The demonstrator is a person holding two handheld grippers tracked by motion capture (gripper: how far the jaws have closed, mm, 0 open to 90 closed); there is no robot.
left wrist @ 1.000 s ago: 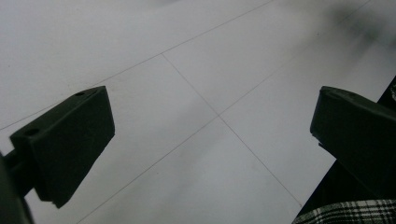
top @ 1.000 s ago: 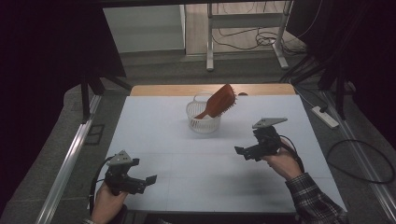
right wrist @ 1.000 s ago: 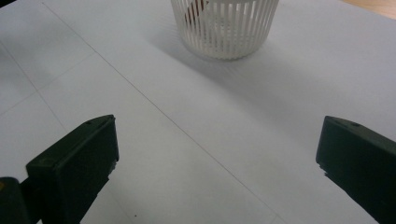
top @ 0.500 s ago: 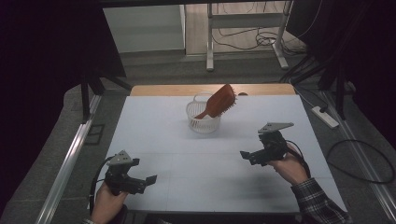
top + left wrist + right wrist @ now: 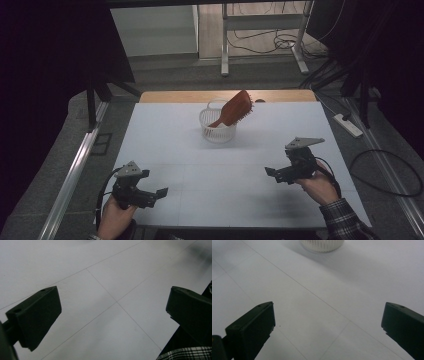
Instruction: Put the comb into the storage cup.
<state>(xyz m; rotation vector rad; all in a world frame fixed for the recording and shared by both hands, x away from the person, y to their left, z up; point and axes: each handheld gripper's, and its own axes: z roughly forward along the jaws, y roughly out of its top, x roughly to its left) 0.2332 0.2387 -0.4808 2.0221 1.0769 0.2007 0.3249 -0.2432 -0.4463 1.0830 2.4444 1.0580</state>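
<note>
Up near the far edge of the white desk [image 5: 165, 140], about midway along it, a small white slotted basket [image 5: 217, 129] stands upright with a reddish-brown hairbrush [image 5: 235, 109] leaning in it, the handle down inside and the bristled head tilted up over the right of the rim. Both grippers are well apart from the basket, toward the near edge. The left gripper [image 5: 159, 194] sits by the near-left corner, held in the person's left hand [image 5: 114, 215], its jaws spread wide and holding nothing; the left gripper view looks past them onto bare desk crossed by thin seam lines. The right gripper [image 5: 270, 174] hovers near the right edge, in the right hand [image 5: 316, 186] with a plaid sleeve [image 5: 345, 222], its jaws also wide and holding nothing; the foot of the basket shows at the top of the right gripper view.
</note>
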